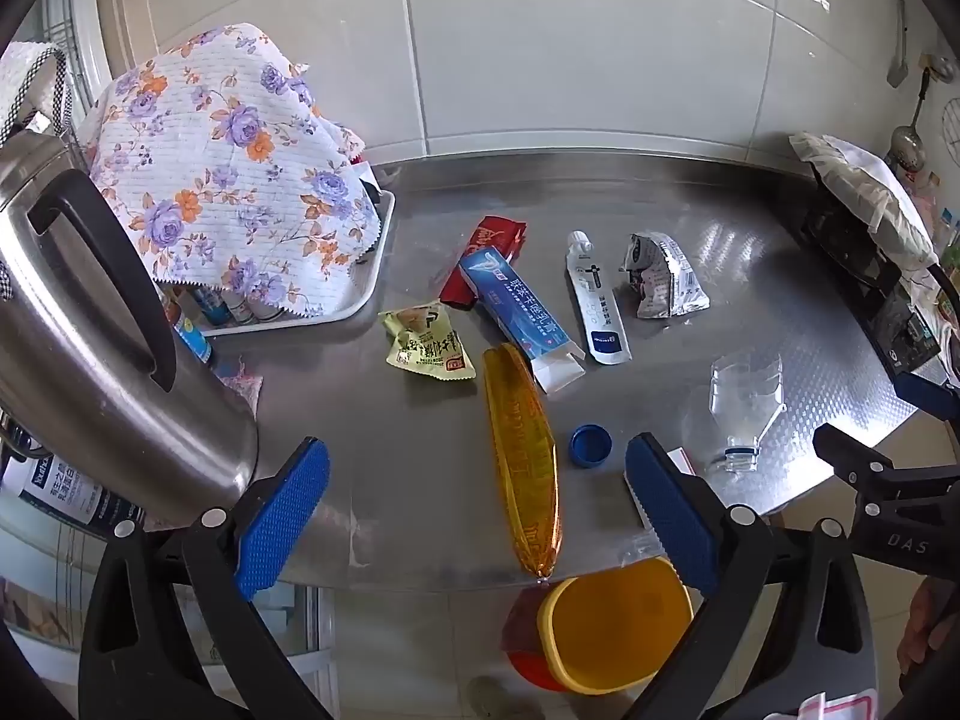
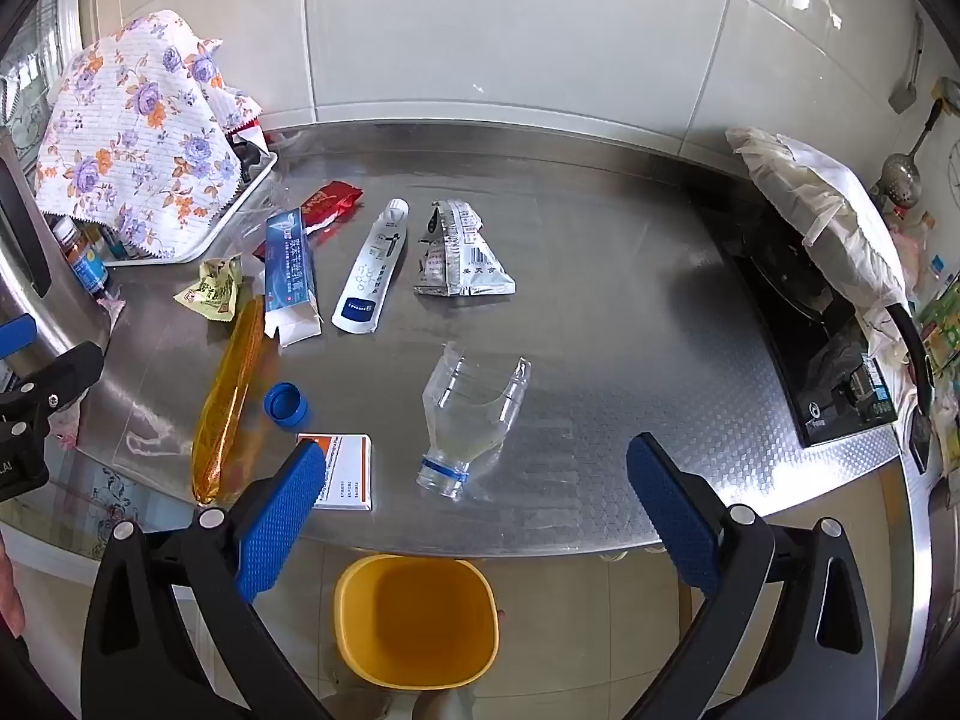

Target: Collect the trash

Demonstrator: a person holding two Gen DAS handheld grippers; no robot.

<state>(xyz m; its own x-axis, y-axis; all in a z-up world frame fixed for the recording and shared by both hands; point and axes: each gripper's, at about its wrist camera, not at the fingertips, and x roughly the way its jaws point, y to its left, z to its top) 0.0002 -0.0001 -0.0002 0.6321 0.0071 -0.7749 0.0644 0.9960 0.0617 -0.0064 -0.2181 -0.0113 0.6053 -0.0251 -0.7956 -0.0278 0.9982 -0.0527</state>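
Observation:
Trash lies scattered on the steel counter (image 2: 600, 240): an orange wrapper (image 1: 521, 456), a blue toothpaste box (image 1: 519, 315), a white tube (image 1: 597, 306), a crumpled silver packet (image 1: 660, 285), a yellow snack packet (image 1: 423, 339), a red wrapper (image 1: 489, 252), a blue cap (image 1: 591, 445), a cut clear bottle (image 2: 468, 414) and a small white-and-orange box (image 2: 343, 471). A yellow bin (image 2: 415, 621) stands on the floor below the counter edge. My left gripper (image 1: 477, 510) is open above the orange wrapper's near end. My right gripper (image 2: 477, 510) is open over the counter edge near the bottle.
A steel kettle (image 1: 102, 348) stands at the left. A floral cloth (image 1: 222, 168) covers a tray (image 1: 336, 312) with small bottles. A black stove (image 2: 828, 348) under crumpled plastic (image 2: 822, 204) sits at the right. A tiled wall (image 2: 510, 30) runs behind.

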